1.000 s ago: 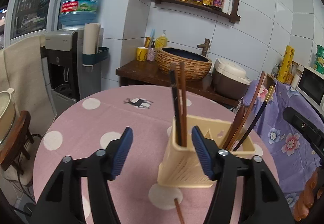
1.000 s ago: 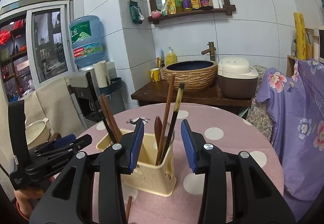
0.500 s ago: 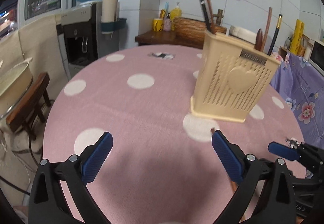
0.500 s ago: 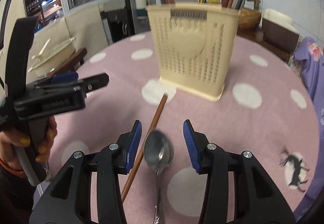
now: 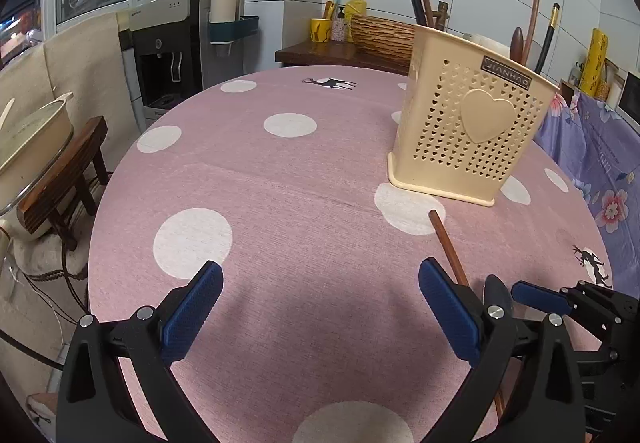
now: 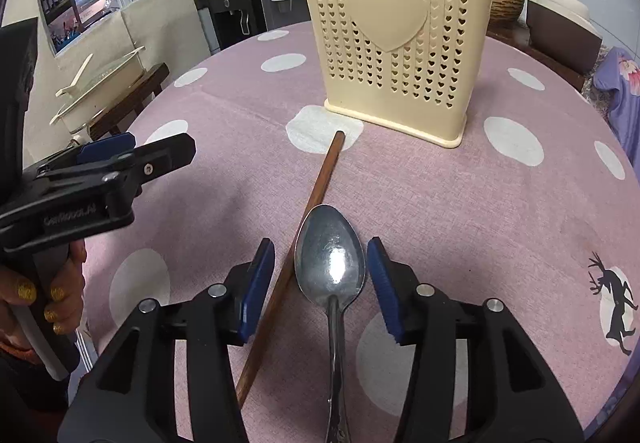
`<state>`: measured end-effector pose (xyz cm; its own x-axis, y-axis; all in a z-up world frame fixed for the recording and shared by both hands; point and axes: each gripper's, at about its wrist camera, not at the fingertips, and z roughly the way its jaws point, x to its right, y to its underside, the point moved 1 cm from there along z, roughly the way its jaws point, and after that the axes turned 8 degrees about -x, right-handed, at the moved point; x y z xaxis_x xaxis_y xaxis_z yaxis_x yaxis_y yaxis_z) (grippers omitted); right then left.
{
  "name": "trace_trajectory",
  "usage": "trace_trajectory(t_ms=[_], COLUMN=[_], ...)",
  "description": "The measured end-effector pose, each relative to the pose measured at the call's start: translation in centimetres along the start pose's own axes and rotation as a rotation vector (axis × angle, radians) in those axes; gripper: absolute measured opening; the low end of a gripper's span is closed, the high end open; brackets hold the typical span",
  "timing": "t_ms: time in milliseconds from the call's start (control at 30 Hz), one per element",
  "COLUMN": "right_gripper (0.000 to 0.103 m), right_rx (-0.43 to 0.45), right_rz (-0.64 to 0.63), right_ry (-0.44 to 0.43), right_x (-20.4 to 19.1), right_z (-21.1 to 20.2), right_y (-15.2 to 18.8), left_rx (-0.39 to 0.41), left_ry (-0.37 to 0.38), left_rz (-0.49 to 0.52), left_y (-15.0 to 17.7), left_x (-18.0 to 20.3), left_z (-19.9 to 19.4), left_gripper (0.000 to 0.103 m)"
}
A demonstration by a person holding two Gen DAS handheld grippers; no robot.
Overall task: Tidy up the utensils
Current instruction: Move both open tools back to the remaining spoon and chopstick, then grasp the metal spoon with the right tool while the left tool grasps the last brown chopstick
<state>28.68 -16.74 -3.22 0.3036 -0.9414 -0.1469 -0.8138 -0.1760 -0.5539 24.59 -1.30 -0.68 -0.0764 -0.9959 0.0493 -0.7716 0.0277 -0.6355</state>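
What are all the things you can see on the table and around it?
spoon: one, silver, lying on the table between the right jaws.
chopstick: one loose, brown, lying beside the spoon, tip toward the basket.
basket: one, cream with a heart, standing on the table, holding chopsticks and dark utensils.
table: one, round, pink cloth with white dots.
water dispenser: one, grey, blue bottle on top, behind the table.
pot: one, cream, on a wooden stool at left.
left gripper: one, black, blue pads, open over bare cloth.
right gripper: one, black, blue pads, open around the spoon.
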Motion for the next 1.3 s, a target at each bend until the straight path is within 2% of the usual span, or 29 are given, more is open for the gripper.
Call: trace_trajectory(t_ms=[200, 333, 467, 733, 800, 967, 1100, 1300], right_gripper=[0.049, 0.039, 0.038, 0.038, 0.038, 0.038, 0.038, 0.038], right_rx=[-0.019, -0.023, -0.021, 0.027, 0.053, 0.124, 0.173, 0.206], right_rz=[-0.010, -0.008, 0.007, 0.114, 0.169, 0.284, 0.318, 0.343], right_ry=[0.018, 0.009, 0.007, -0.017, -0.002, 0.029, 0.076, 0.095], right_x=[-0.1, -0.1, 0.2, 2.4, 3.5, 5.9, 6.8, 7.5], right_z=[0.7, 0.7, 0.6, -1.1, -1.8, -3.9, -5.3, -6.1], right_y=[-0.3, -0.4, -0.4, -0.4, -0.3, -0.4, -0.6, -0.5], left_rx=[0.001, -0.002, -0.009, -0.033, -0.047, -0.082, -0.122, -0.189], left_ry=[-0.001, -0.004, 0.005, 0.030, 0.049, 0.081, 0.107, 0.099], left_rz=[0.010, 0.019, 0.017, 0.049, 0.058, 0.120, 0.153, 0.169], left_y=[0.1, 0.1, 0.1, -0.2, -0.5, -1.4, -1.8, -1.8], left_x=[0.2, 0.3, 0.5, 1.8, 2.6, 5.5, 7.9, 9.7], left_z=[-0.1, 0.0, 0.1, 0.5, 0.7, 1.7, 3.1, 5.5], left_gripper=[0.097, 0.097, 0.097, 0.097, 0.094, 0.075, 0.063, 0.046])
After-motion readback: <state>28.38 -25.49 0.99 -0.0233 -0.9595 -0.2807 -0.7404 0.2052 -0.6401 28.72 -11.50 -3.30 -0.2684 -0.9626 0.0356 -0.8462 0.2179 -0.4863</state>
